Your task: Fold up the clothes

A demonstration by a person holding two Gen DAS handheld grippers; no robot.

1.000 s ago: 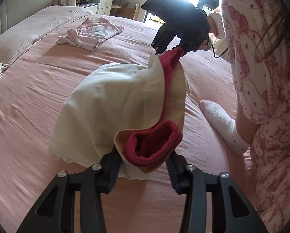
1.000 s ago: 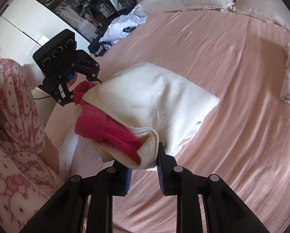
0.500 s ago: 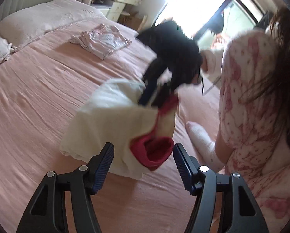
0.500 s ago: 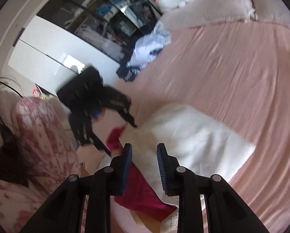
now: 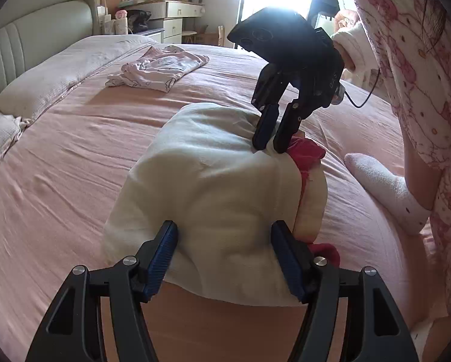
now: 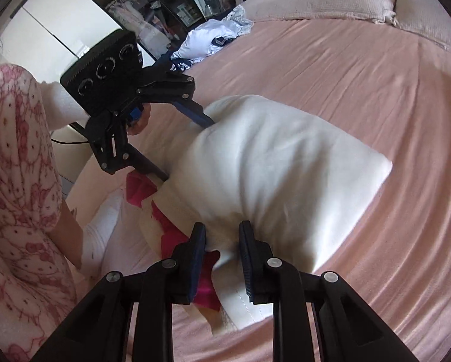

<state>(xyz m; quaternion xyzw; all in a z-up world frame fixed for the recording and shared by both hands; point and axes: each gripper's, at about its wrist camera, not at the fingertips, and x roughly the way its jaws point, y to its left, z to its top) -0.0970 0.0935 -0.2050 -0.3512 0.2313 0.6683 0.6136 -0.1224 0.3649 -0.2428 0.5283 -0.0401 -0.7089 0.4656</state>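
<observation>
Left gripper [image 5: 223, 258] angled down, jaws wide, opening. Right gripper [image 6: 222, 261] angled down, jaws narrow, closing. Both hand-held.

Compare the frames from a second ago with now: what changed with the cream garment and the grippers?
Both grippers let go of the cream garment, now lying folded on the bed. Left gripper is opening astride it; right gripper is closing over its edge. The pink top stayed put.
</observation>
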